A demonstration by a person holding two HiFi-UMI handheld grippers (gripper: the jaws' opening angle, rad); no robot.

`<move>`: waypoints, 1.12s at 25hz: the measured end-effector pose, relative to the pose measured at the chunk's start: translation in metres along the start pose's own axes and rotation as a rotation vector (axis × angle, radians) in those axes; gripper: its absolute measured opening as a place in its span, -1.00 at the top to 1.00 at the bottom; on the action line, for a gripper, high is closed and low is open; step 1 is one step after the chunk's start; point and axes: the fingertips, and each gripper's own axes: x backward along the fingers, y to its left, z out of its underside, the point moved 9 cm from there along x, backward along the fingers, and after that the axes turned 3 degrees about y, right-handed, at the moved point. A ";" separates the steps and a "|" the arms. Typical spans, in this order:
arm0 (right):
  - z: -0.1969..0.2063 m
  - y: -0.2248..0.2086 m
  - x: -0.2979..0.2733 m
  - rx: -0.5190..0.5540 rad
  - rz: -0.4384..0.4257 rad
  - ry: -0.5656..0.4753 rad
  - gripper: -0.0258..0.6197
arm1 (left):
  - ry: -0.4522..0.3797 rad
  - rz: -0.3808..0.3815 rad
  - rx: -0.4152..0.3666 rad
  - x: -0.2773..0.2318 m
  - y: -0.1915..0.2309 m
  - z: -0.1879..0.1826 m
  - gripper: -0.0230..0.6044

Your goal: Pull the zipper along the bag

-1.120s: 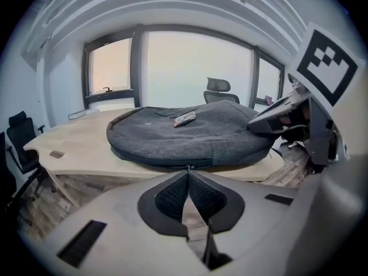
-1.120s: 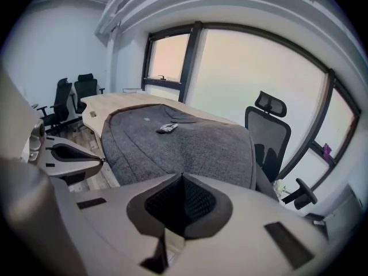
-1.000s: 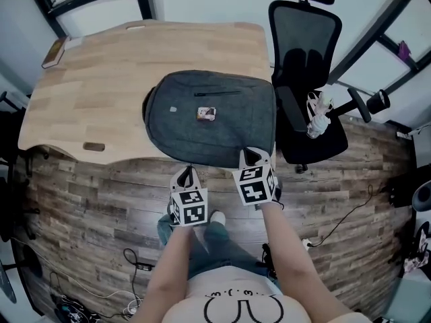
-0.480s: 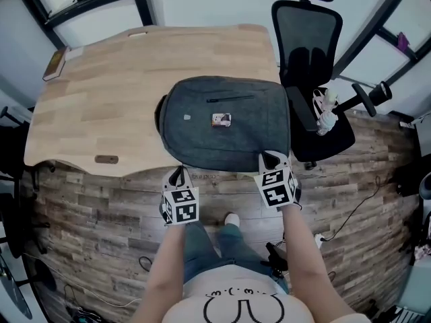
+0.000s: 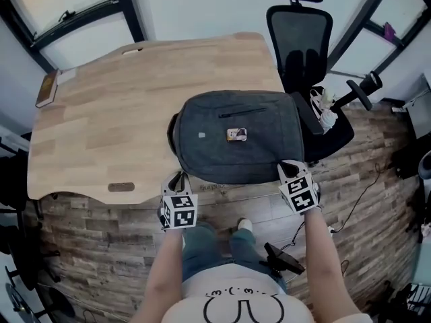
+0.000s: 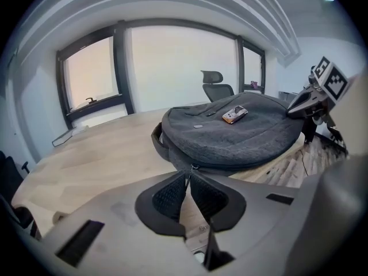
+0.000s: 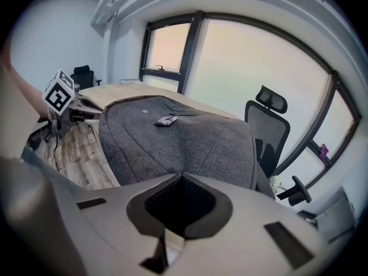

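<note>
Bag flat, lengthwise left-right; left gripper pinches zipper

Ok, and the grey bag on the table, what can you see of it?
The bag is a dark grey fabric backpack lying flat at the wooden table's near edge. Its top face carries a small tag and a short zipped pocket; a handle bulges at its left end. The left gripper is shut on the zipper pull on its near side; the right gripper pinches its near right corner.
</note>
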 end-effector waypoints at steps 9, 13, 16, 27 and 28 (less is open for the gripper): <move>-0.011 0.004 -0.009 -0.020 0.102 0.052 0.76 | -0.005 0.231 -0.145 -0.028 0.034 -0.026 0.85; -0.019 0.001 -0.017 -0.078 0.187 0.119 0.76 | -0.008 0.414 -0.194 -0.033 0.047 -0.032 0.86; -0.032 -0.005 -0.026 -0.134 0.232 0.180 0.76 | -0.006 0.496 -0.265 -0.031 0.052 -0.035 0.87; -0.094 -0.037 -0.080 -0.178 0.243 0.210 0.76 | 0.052 0.584 -0.224 -0.023 0.059 -0.031 0.86; -0.100 -0.043 -0.087 -0.163 0.243 0.200 0.76 | 0.055 0.576 -0.226 -0.024 0.056 -0.031 0.86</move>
